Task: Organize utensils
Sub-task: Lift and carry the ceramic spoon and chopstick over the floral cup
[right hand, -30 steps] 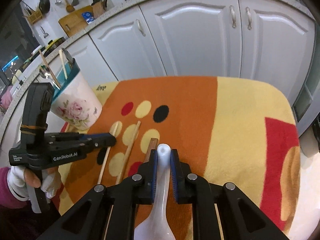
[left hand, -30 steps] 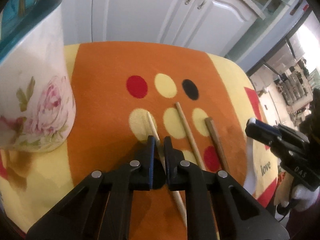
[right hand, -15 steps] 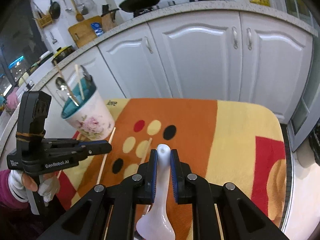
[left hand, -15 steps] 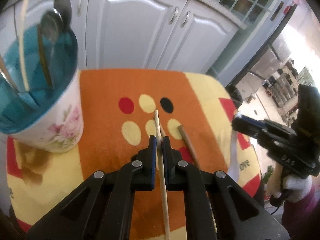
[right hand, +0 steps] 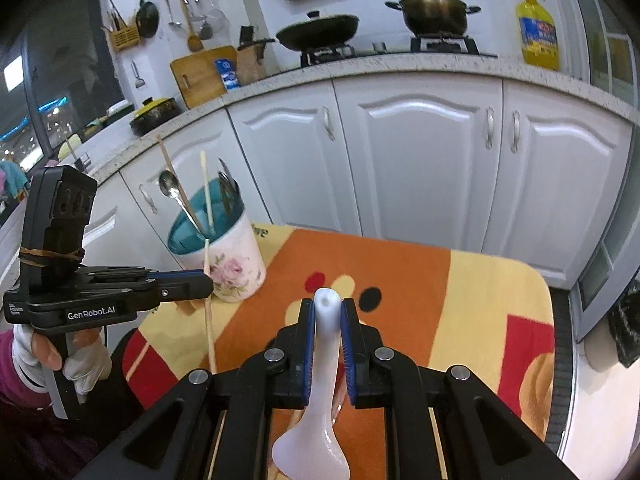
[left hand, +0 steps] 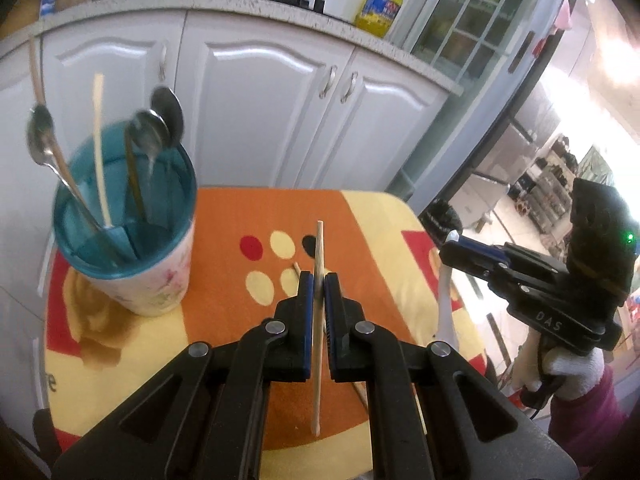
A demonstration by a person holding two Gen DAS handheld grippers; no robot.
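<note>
Both hands carry a utensil up, heading for the cup.

The floral cup (left hand: pixel 132 240) stands left on the surface; the left gripper (left hand: pixel 319 292) fingers pinch a chopstick (left hand: pixel 318 320), the right gripper (right hand: pixel 327 320) fingers clench the white spoon (right hand: pixel 316 432) (drop them in straight, one by one).

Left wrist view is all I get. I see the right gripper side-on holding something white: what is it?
Observer: A white ceramic spoon, clamped by its handle in the right gripper, bowl hanging toward the camera.
Operator: Is my chopstick clear of the table?
Observer: Yes. In the right wrist view the chopstick hangs from the left gripper above the cloth.
Operator: How near is the cup?
Observer: In the right wrist view the chopstick's top overlaps the floral cup; real distance unclear.
</note>
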